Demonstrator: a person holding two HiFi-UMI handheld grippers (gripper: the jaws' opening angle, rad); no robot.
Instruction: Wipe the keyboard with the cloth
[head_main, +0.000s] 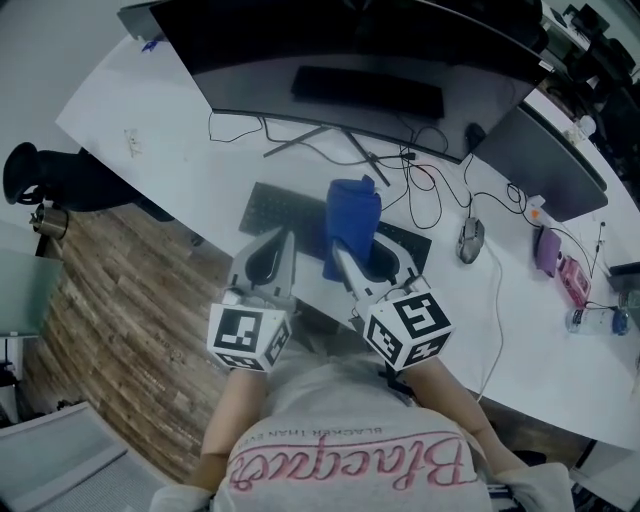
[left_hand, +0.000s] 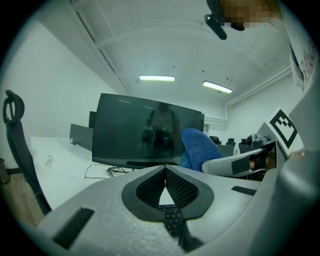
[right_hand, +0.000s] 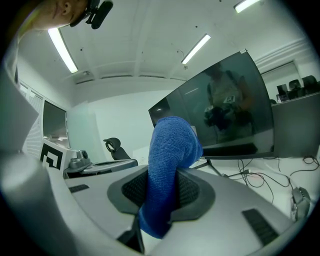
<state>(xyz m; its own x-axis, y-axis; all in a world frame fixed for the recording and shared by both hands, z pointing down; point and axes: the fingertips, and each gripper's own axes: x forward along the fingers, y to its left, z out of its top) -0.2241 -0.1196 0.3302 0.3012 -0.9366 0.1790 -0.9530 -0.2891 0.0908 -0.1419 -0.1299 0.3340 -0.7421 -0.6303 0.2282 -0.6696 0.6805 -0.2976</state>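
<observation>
Holding status: right gripper (right_hand: 161, 172) is clamped on the blue cloth (head_main: 352, 210). The cloth is pinched between the pads, bulges up out of the jaws and folds over forward, with a short tail hanging below the pinch. Left gripper (left_hand: 165, 169) has its jaws together, tips meeting, nothing gripped; keyboard keys show through the small gap under the tips.

Head view: keyboard (head_main: 275, 210) lies on the white desk (head_main: 160, 130), at 12 o'clock from both grippers. The cloth sits over the keyboard's middle, covering it there; can't tell if it is actually touching the keys. Left gripper is just beside the right one, at its 9 o'clock, over the keyboard's near edge and left half.

Dark curved monitor (head_main: 350, 40) is at 12 o'clock of the keyboard, cables trailing from its stand. Mouse (head_main: 471, 240) is at 3 o'clock of the keyboard, apart from it. Second dark screen (head_main: 545, 160) is at 2 o'clock. Black chair (head_main: 60, 180) is at 9 o'clock, off the desk edge.
</observation>
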